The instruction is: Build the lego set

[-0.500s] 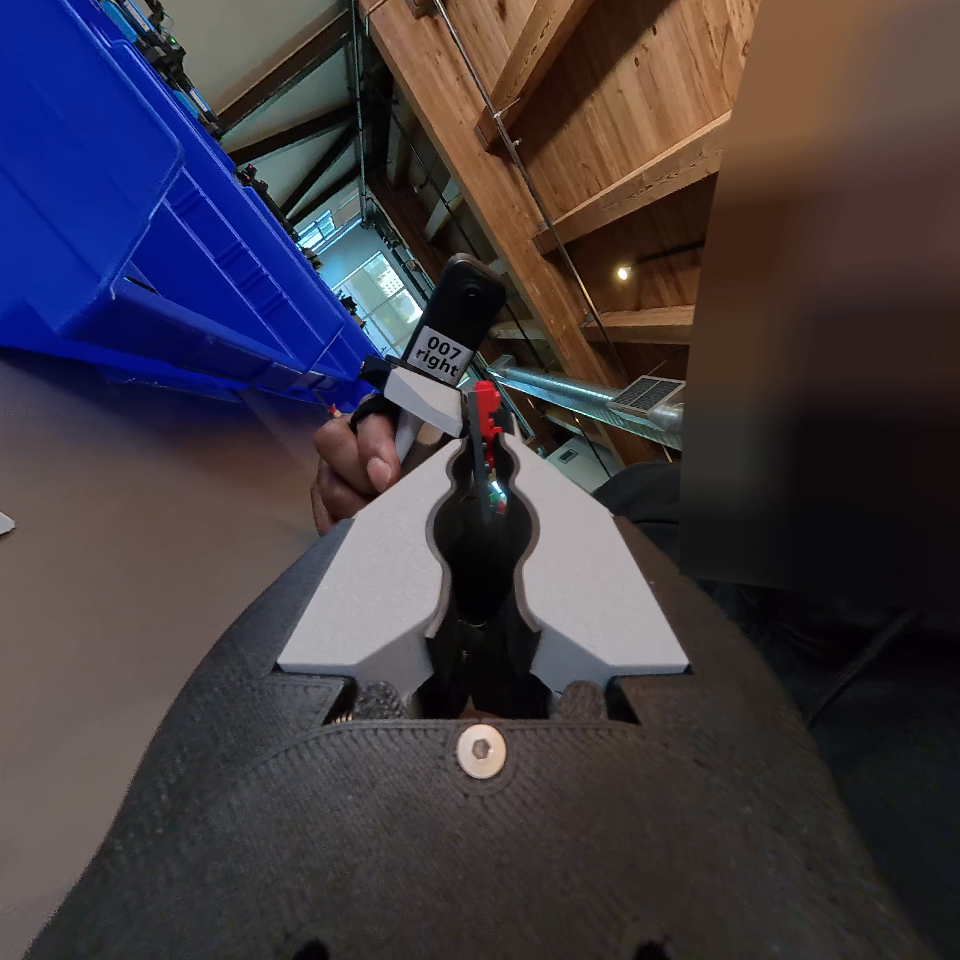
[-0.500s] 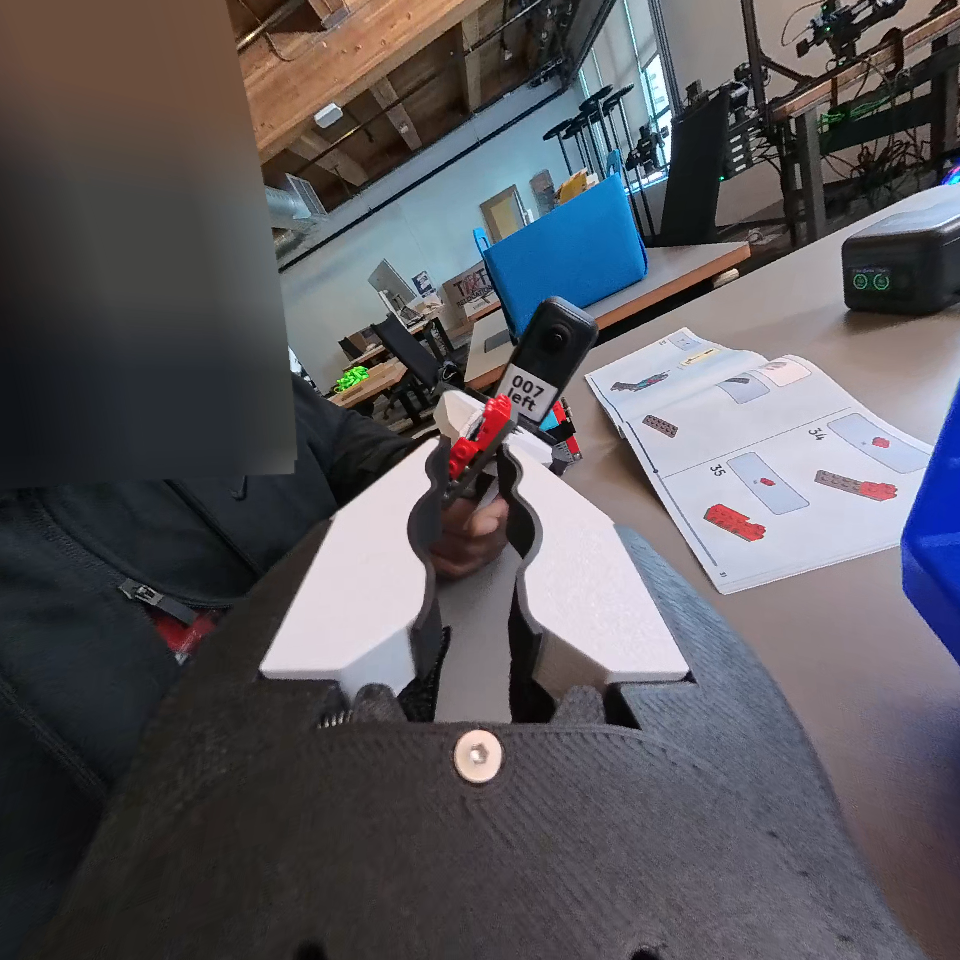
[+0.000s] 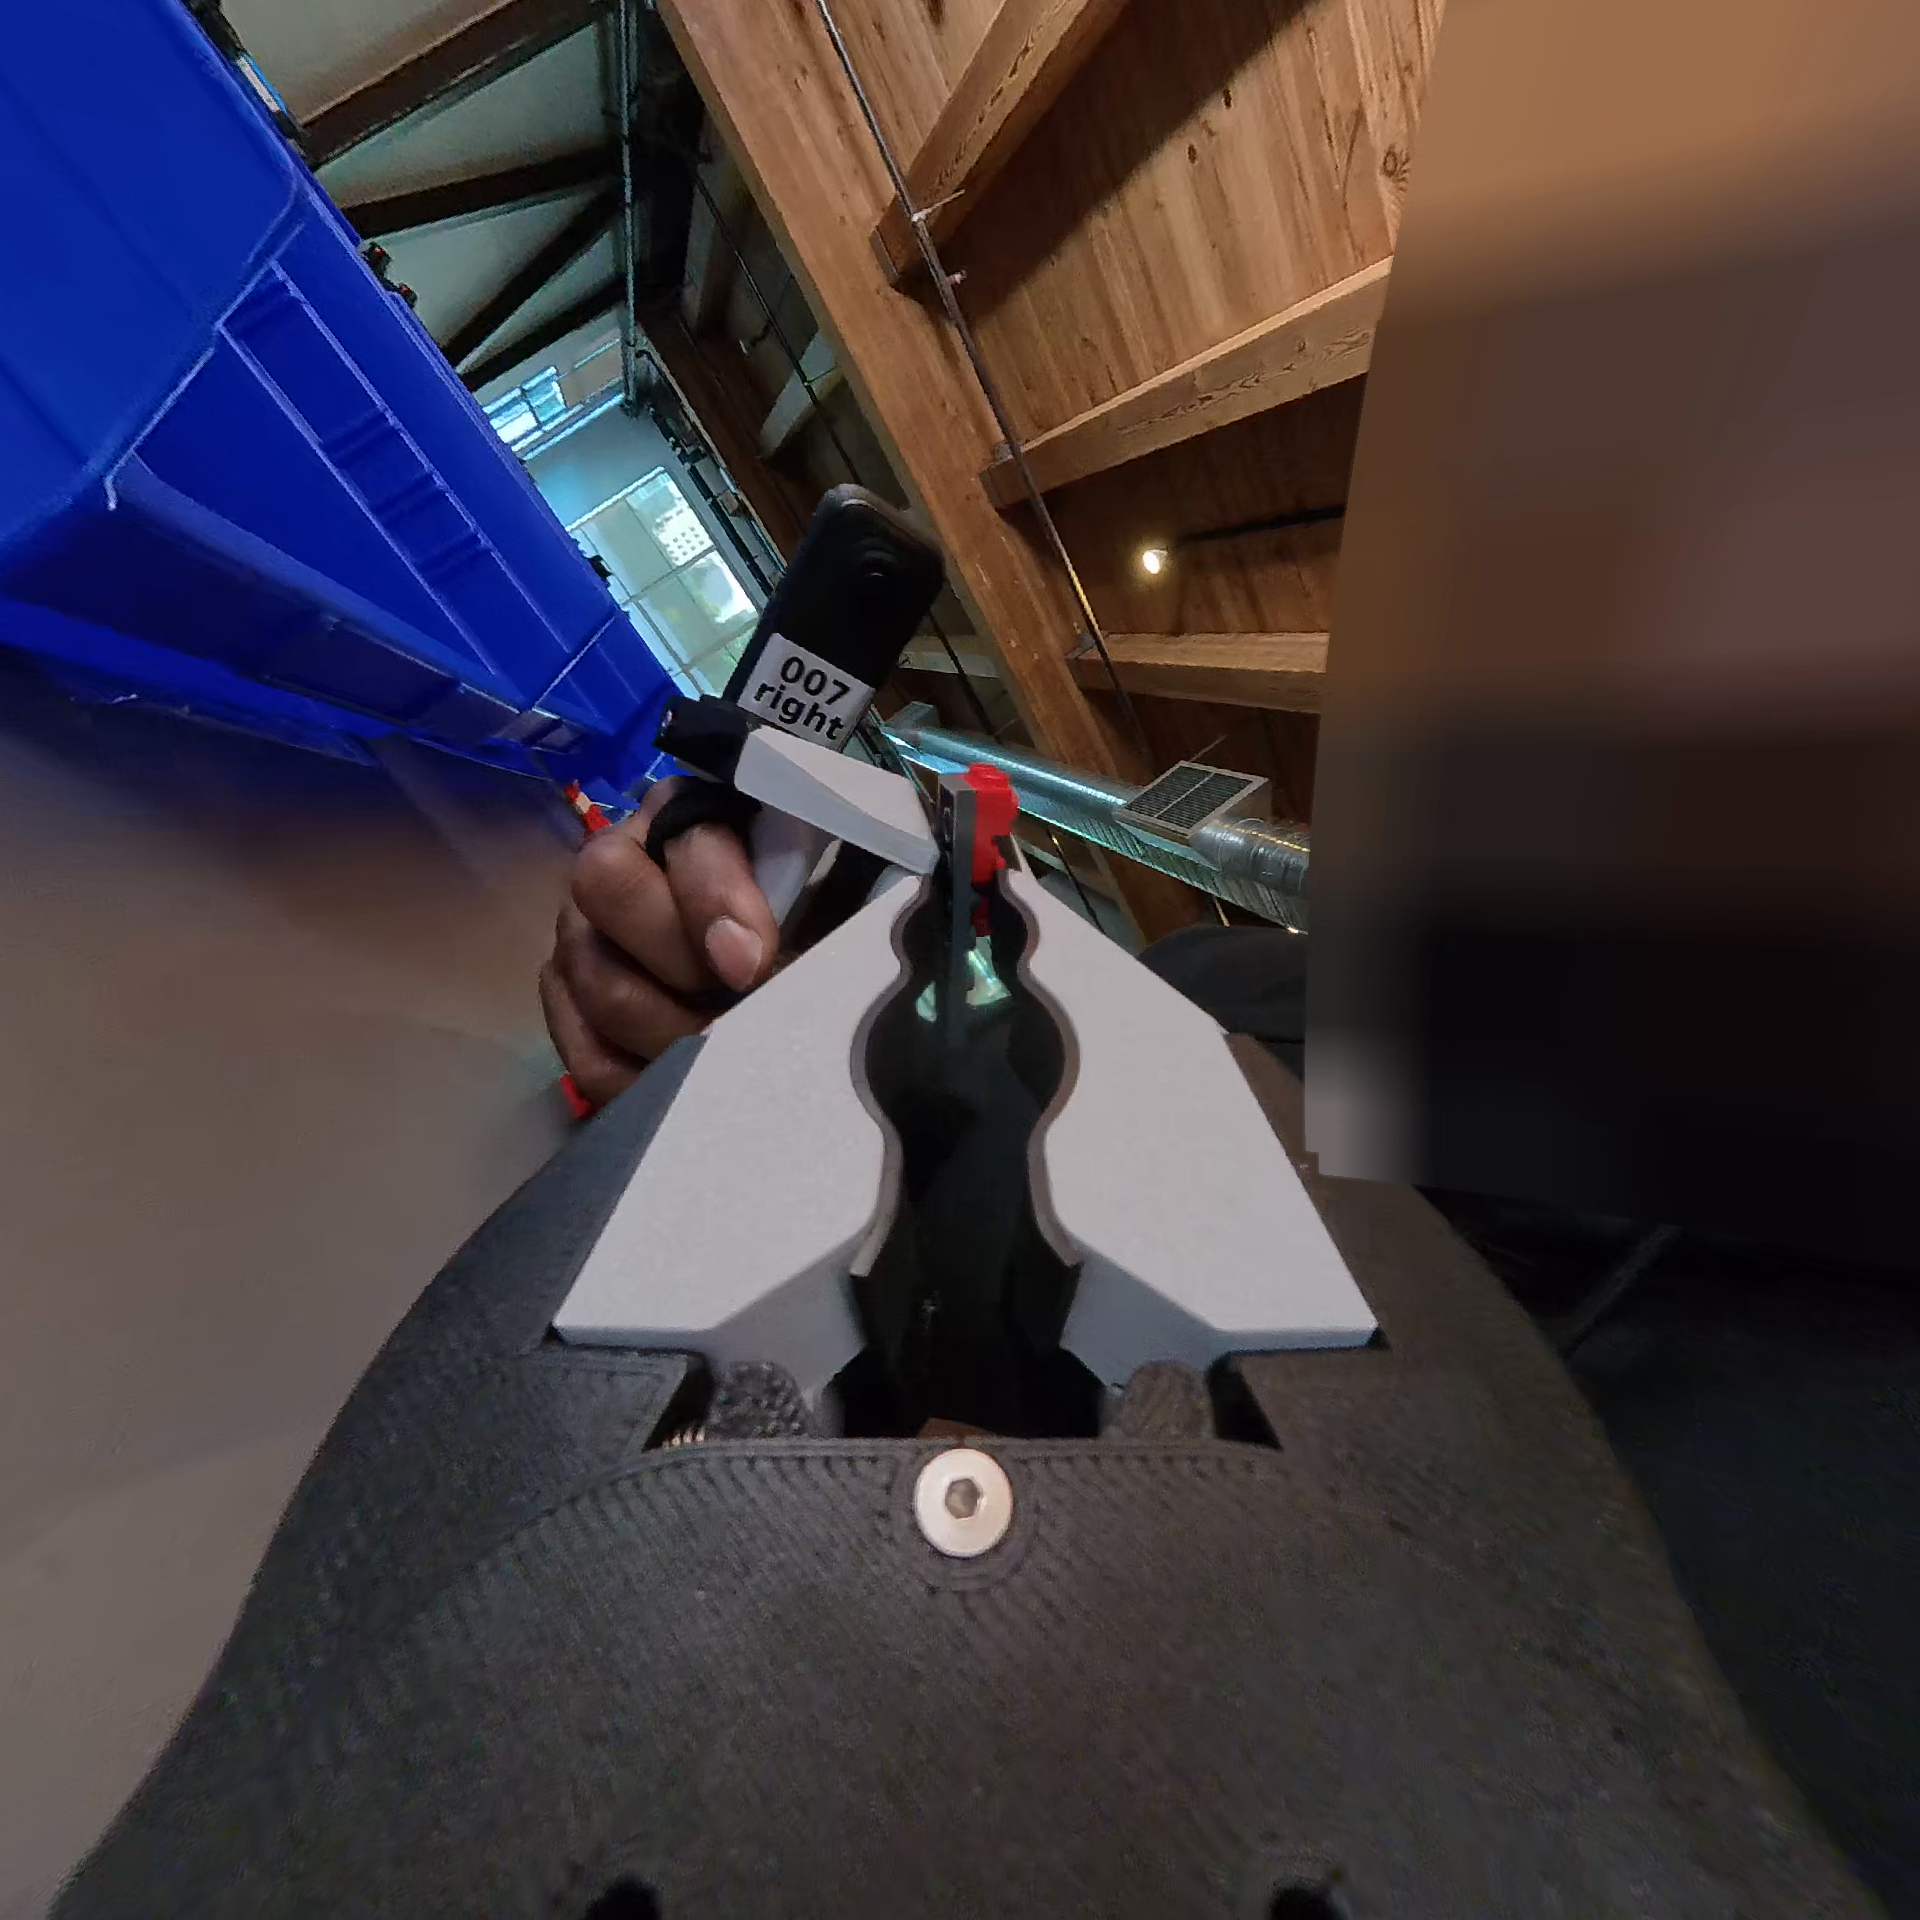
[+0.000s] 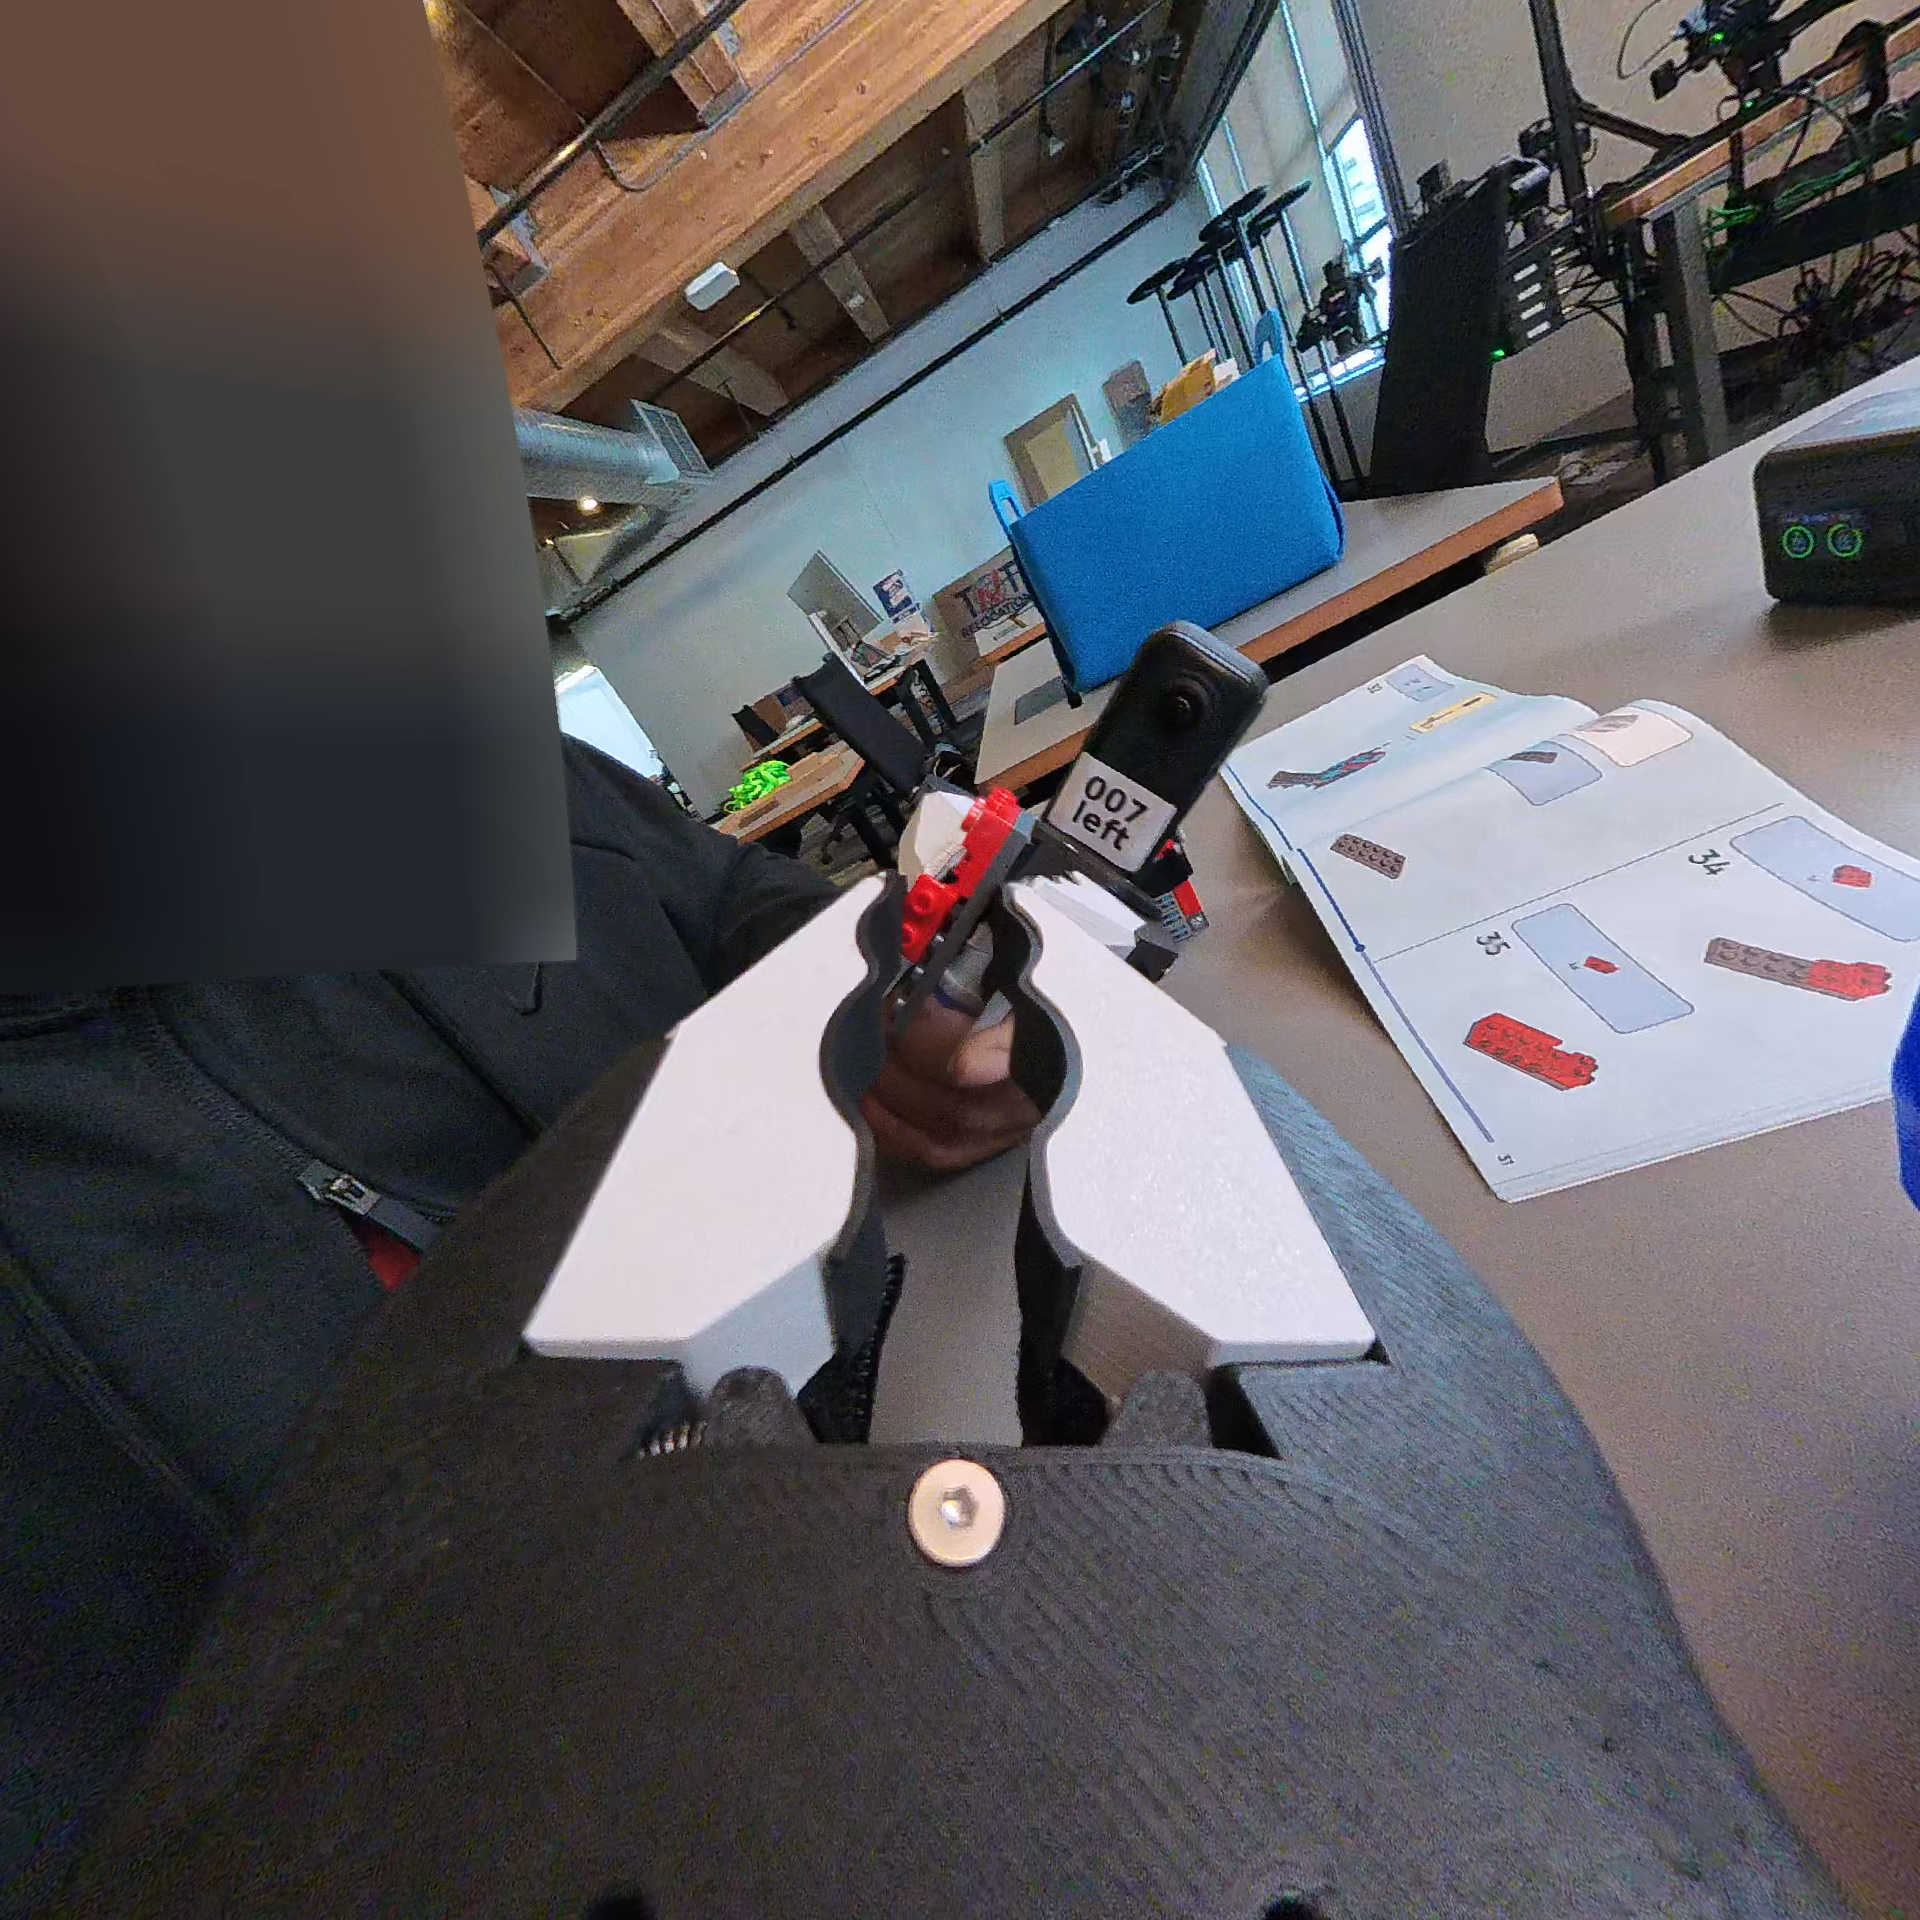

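A small lego assembly, a dark grey plate with red bricks [image 4: 951,883] on it, is held in the air between both grippers. My right gripper [image 4: 954,896] is shut on the plate's near end. In the left wrist view the plate [image 3: 961,831] shows edge-on with a red brick [image 3: 987,795] at its top. My left gripper [image 3: 968,885] is shut on its lower part. The right gripper's grey finger [image 3: 831,805] meets the plate from the left, with a hand [image 3: 644,966] behind it. The left gripper's body and camera [image 4: 1169,717] show beyond the assembly.
An open instruction booklet [image 4: 1558,935] lies on the grey table [image 4: 1558,1403] to the right. A black box with green lights [image 4: 1839,520] stands at the far right. Blue bins [image 3: 208,468] line the left side, and a blue edge [image 4: 1907,1091] shows at the right. The person's dark jacket [image 4: 260,1195] is close by. Left and right tips are no more than a few centimetres apart.
Both grippers stay shut on the assembly. The left gripper has shifted slightly to the right in the right wrist view, and the assembly has tilted a little.
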{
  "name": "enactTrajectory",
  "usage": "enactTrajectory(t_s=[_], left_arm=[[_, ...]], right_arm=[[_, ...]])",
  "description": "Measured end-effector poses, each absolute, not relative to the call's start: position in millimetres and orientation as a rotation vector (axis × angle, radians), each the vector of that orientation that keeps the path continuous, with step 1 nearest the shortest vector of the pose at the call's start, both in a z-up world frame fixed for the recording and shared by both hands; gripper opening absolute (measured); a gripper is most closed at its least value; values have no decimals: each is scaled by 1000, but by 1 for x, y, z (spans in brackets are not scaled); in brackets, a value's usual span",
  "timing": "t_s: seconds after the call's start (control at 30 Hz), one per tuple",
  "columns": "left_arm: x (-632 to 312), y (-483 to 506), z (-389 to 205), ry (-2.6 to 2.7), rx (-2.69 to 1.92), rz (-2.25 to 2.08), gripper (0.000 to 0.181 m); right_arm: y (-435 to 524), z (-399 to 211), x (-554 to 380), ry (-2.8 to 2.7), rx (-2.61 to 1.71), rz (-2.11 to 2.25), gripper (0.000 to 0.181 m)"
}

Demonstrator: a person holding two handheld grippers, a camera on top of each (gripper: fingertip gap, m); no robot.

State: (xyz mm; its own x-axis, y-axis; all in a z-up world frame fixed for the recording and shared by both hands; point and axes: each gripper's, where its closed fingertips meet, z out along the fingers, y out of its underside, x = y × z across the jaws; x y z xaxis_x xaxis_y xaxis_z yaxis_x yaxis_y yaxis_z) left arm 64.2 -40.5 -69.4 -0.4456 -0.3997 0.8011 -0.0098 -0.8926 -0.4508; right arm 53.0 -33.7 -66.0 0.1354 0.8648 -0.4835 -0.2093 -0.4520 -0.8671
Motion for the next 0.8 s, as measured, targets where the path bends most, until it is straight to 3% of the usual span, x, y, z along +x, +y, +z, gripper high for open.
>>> enactTrajectory(t_s=[0.4, 0.8], left_arm=[[61, -22, -70, 628, -1474, -2074, 8], [62, -30, -66, 752, -1383, -1989, 8]], right_arm=[[-27, -73, 50, -688, -1592, 1307, 25], [-31, -69, 49, -639, -1543, 1408, 13]])
